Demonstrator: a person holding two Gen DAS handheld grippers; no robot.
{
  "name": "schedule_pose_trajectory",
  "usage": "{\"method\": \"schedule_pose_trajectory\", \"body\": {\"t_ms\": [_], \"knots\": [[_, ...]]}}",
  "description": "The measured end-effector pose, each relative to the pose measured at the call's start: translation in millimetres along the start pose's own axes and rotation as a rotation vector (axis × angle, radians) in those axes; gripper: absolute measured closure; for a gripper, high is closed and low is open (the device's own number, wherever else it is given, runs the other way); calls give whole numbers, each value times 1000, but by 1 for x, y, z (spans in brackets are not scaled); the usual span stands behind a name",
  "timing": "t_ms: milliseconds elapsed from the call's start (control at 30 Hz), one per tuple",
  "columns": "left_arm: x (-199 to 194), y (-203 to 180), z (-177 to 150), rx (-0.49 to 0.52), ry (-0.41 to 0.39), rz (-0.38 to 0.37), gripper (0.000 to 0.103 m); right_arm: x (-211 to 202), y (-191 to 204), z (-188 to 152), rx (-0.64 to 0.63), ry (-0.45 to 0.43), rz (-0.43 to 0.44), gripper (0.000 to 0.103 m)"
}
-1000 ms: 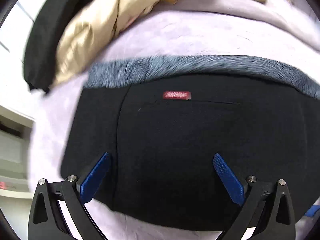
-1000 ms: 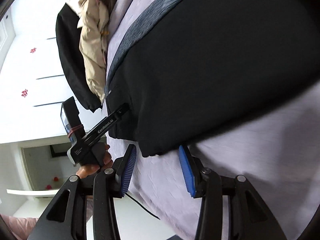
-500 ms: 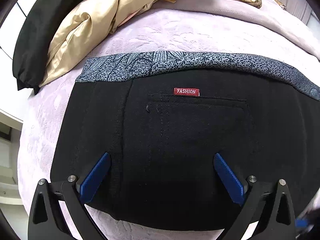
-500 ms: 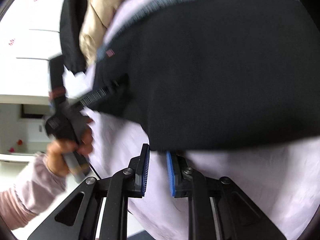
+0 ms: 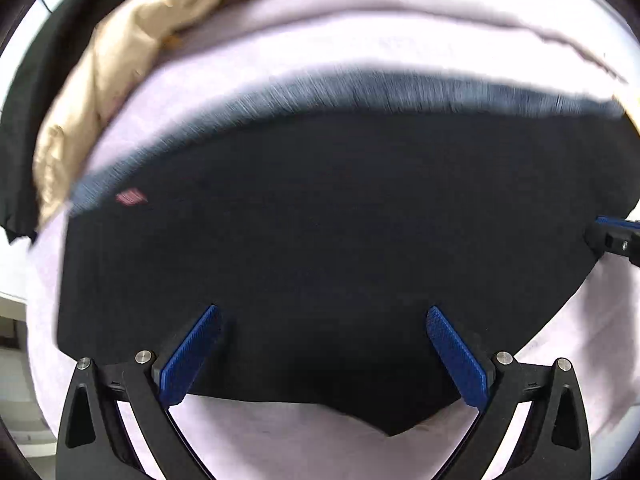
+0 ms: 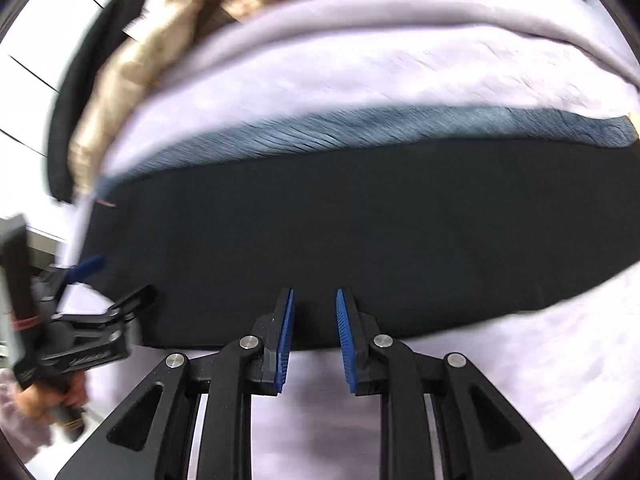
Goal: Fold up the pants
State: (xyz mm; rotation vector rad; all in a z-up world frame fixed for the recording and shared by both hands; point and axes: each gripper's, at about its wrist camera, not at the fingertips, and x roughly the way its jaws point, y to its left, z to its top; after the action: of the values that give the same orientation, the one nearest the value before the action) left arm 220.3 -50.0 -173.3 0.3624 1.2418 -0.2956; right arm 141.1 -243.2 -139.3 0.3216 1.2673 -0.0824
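Black pants spread flat on a pale lilac bedspread, filling the middle of both wrist views. Grey-blue patterned waistband arcing across the upper edge of the dark cloth, blurred by motion. Small red label at centre left of the left wrist frame, just below the waistband; lettering too smeared to read. Left gripper low in its own frame, blue pads spread wide apart, nothing between them but the black fabric lying beneath; contact with the cloth impossible to judge. Same tool visible at lower left of the right wrist frame, gripped by a hand in a pinkish sleeve, tips over the left end of the garment. Right gripper at bottom centre of its frame, pads parted by a narrow gap, released, tips over the near hem of the pants; touching or not, cannot tell. Tip of it also showing at the right edge of the left wrist frame. Beige jacket and a black garment heaped at upper left, beyond the waistband, well apart from the pants.
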Motion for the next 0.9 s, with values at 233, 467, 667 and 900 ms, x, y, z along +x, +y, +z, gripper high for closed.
{"method": "schedule_pose_trajectory", "body": {"t_ms": [233,467,667,900], "knots": [[-4,11,-10,-35,25,-6,0,7,-12,-41,-19,68,-31,79],[-25,46,38,-65,-51,-14,0,-45,-33,-31,54,29,131,79],[-2,101,89,-164,-112,100,0,-45,6,45,-10,-31,231,79],[35,162,93,-305,-95,151,0,51,109,123,-84,53,251,79]]}}
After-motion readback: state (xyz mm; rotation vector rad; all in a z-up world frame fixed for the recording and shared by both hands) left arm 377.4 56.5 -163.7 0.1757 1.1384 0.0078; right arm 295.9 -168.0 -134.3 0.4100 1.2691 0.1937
